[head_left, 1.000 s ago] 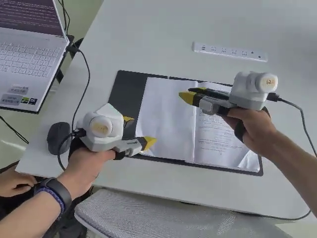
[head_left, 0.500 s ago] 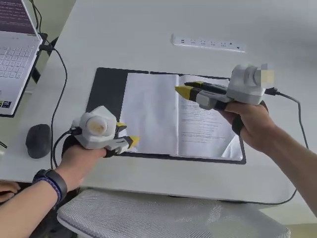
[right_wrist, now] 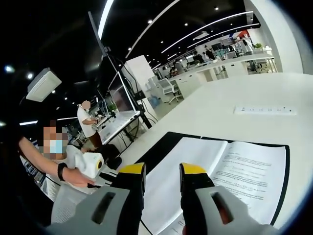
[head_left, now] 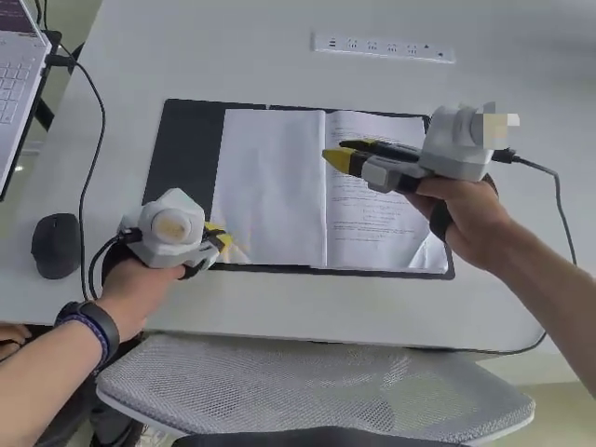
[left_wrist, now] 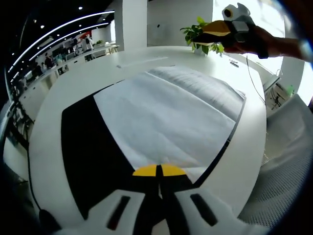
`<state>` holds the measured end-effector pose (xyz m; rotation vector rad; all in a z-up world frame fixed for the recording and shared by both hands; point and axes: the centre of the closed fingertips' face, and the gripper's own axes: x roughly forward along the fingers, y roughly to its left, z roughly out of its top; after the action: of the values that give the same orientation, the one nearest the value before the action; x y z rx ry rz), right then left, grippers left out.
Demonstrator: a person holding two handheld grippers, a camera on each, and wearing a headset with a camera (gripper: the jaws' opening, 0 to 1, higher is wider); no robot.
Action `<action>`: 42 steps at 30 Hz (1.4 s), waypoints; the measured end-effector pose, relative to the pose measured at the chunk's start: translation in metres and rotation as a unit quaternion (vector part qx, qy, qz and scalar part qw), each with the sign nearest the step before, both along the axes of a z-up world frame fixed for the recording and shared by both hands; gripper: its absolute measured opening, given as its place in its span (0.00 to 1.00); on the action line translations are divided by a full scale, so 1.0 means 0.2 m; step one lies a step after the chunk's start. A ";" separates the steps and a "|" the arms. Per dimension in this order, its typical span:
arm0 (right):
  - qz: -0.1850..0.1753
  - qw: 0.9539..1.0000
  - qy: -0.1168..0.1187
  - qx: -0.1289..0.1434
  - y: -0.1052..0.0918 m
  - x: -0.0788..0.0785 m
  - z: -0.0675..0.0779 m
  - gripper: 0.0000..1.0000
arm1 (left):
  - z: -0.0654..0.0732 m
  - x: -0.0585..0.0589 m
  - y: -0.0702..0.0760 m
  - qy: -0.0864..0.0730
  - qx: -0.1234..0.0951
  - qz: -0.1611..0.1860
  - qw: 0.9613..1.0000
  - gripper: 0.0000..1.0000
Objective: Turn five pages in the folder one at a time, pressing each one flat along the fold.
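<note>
The folder lies open on the white table, with its black cover (head_left: 189, 154) at the left, a blank white page (head_left: 270, 186) beside it and a printed page (head_left: 384, 200) on the right. My left gripper (head_left: 223, 244) is low at the blank page's near left corner. Its yellow tips (left_wrist: 159, 170) are shut together at the paper's edge (left_wrist: 161, 127); I cannot tell whether paper is pinched. My right gripper (head_left: 335, 158) hovers above the fold. Its jaws stand open (right_wrist: 163, 171) and hold nothing. It also appears high in the left gripper view (left_wrist: 217, 28).
A white power strip (head_left: 384, 47) lies behind the folder. A laptop (head_left: 14, 65) and a dark mouse (head_left: 54, 245) sit at the left, with a cable running between them. A mesh chair (head_left: 307, 391) is below the table's near edge. People stand far off (right_wrist: 87, 120).
The head camera has shifted, so the folder sits higher and further left. My left gripper has drawn left along the near edge to the blank page's corner. My right gripper stays over the fold.
</note>
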<state>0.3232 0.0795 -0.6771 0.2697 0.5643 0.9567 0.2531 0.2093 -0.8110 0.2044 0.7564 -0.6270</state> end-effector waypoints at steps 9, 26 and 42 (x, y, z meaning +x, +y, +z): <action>0.014 1.000 0.006 -0.005 0.02 0.06 -0.06 0.26 | 0.01 0.00 0.01 -0.006 0.006 -0.008 1.000 0.00; 0.058 0.997 0.040 -0.034 0.07 0.12 -0.36 0.04 | 0.00 0.02 0.02 0.007 -0.010 0.015 1.000 0.00; 0.059 0.993 0.098 -0.012 0.05 0.11 -0.56 0.00 | -0.01 0.04 0.01 0.009 -0.013 0.017 1.000 0.00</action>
<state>0.3450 0.0905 -0.7898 0.3132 0.7786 1.0442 0.2607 0.2114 -0.8128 0.1621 0.7676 -0.6058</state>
